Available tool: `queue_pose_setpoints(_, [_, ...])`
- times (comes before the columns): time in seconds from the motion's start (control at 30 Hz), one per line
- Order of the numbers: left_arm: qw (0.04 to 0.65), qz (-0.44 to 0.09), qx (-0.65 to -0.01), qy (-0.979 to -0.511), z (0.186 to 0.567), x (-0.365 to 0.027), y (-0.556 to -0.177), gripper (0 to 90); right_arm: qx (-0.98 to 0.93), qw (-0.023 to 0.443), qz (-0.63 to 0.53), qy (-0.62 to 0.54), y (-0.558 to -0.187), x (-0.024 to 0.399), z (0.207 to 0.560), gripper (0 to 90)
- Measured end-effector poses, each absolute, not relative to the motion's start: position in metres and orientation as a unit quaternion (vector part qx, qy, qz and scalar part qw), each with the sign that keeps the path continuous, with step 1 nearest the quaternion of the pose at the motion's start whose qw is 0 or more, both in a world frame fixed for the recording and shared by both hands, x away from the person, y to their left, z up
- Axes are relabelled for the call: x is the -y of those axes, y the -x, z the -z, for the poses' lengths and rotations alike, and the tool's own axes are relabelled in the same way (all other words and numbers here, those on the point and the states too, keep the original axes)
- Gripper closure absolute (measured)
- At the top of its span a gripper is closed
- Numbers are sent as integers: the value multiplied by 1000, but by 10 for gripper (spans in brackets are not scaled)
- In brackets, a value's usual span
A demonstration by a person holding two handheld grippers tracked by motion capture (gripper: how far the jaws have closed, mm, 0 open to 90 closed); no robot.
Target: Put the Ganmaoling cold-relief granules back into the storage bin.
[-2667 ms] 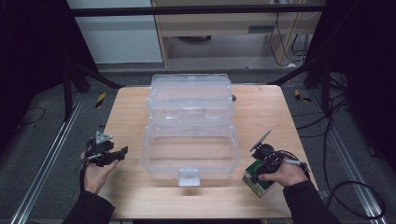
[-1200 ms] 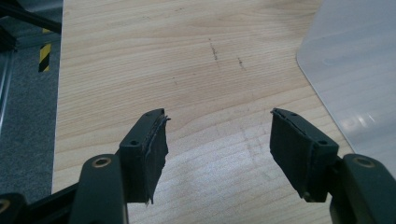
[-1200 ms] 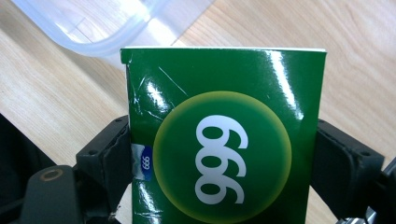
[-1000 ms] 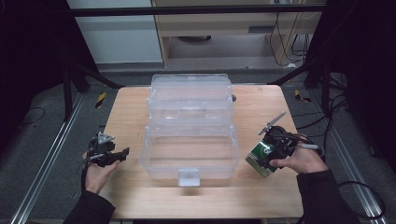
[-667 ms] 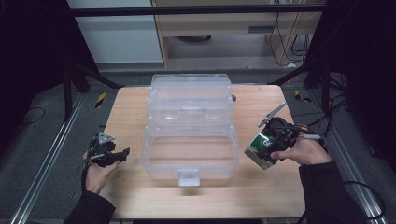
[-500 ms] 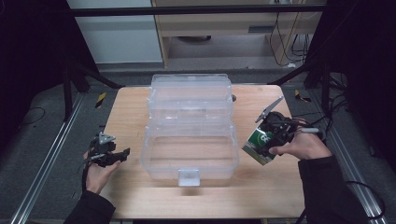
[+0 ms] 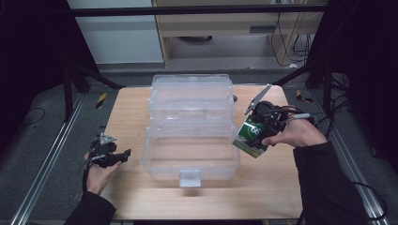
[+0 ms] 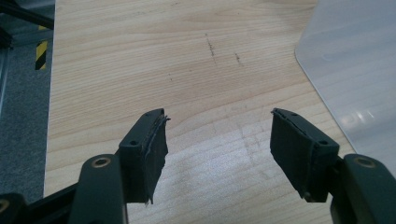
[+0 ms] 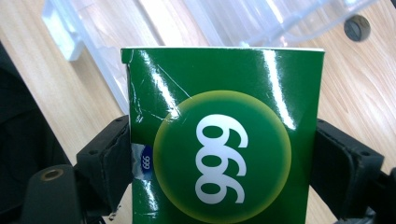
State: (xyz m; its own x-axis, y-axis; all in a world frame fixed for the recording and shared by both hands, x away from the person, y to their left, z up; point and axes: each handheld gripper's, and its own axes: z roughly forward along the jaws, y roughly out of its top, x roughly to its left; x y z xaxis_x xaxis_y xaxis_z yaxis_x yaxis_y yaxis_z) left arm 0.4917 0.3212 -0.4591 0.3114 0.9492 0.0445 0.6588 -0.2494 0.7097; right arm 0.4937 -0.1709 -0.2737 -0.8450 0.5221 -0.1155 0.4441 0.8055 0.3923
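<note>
A clear plastic storage box (image 7: pixel 190 126) with stepped open tiers stands in the middle of the wooden table (image 7: pixel 272 187). My right gripper (image 7: pixel 259 133) is shut on a green carton (image 7: pixel 249 137) printed "999" (image 9: pixel 224 154) and holds it tilted above the table, right beside the box's right wall. In the right gripper view both jaws press on the carton's sides, with the box (image 9: pixel 261 18) behind it. My left gripper (image 7: pixel 123 155) stands open near the table's left edge, level with the box's front left corner. Nothing lies between its jaws (image 8: pixel 219 149), just bare wood.
A small latch tab (image 7: pixel 189 177) juts from the box's front. A dark round hole (image 9: pixel 357 27) marks the table beyond the box. Metal frame rails (image 7: pixel 42 168) run along both sides of the table, with cables on the floor at the right.
My right gripper has lifted the green carton from the table's front right and carried it away from me and toward the box's right side. The left gripper has stayed put.
</note>
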Motion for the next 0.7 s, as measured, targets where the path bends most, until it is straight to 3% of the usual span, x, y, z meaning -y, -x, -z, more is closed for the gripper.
queue_pose_setpoints(0.7, [299, -240, -534, -753, 460, -321, -492, 354, -970, 80, -166, -158, -506, 128, 270, 174])
